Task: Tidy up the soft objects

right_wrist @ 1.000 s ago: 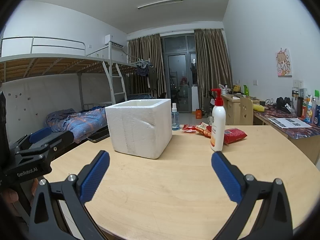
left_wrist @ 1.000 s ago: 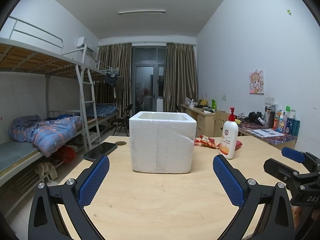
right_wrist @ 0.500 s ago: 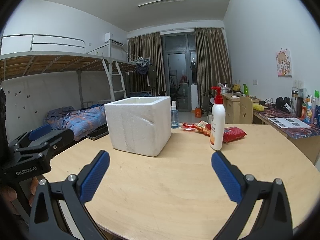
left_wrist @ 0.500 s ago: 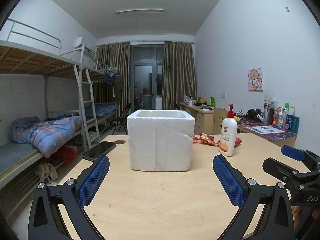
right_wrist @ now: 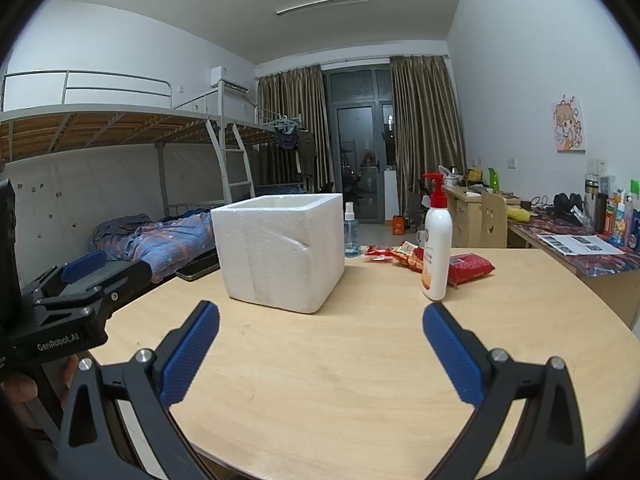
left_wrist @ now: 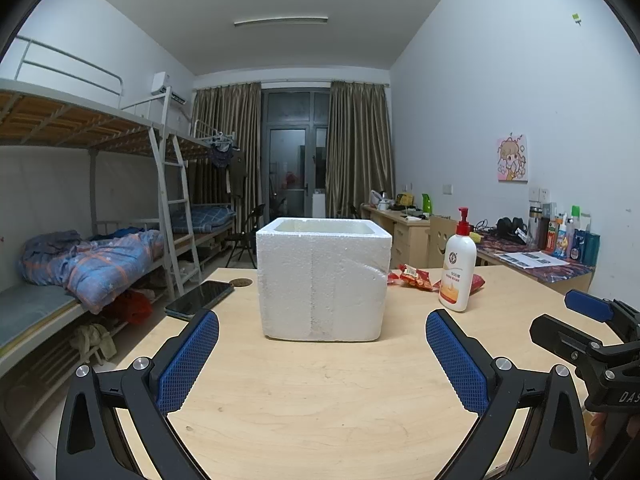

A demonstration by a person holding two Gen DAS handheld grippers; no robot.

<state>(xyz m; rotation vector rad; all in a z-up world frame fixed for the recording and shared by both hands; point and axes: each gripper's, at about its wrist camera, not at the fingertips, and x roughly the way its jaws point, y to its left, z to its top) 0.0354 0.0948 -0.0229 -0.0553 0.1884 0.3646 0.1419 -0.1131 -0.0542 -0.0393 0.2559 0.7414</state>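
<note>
Nearest the viewer, the left gripper hovers above the pale wooden desk, its blue-padded fingers spread wide with nothing between them. Beside it the right gripper is held the same way, fingers wide apart and empty; each gripper shows at the edge of the other's view, and part of a hand shows beneath the left one.

Ahead of both grippers, near the middle of the desk, stands a white foam box, upright, its open top facing the ceiling. It is roughly cubic, so no long axis can be told. One flat side faces the left gripper squarely, while a corner is turned toward the right gripper. Its inside is hidden from both views.

To the right of the box stands a white pump bottle with a red pump head, upright. Just behind the bottle lie the red snack packets, flat on the desk, strung out roughly left to right; whether they touch the bottle cannot be told. A small clear spray bottle stands behind the box's far right corner. At the desk's left edge lies a dark phone, flat.

Beyond the desk are a bunk bed with a blue checked quilt along the left wall, and brown curtains at the far end.
</note>
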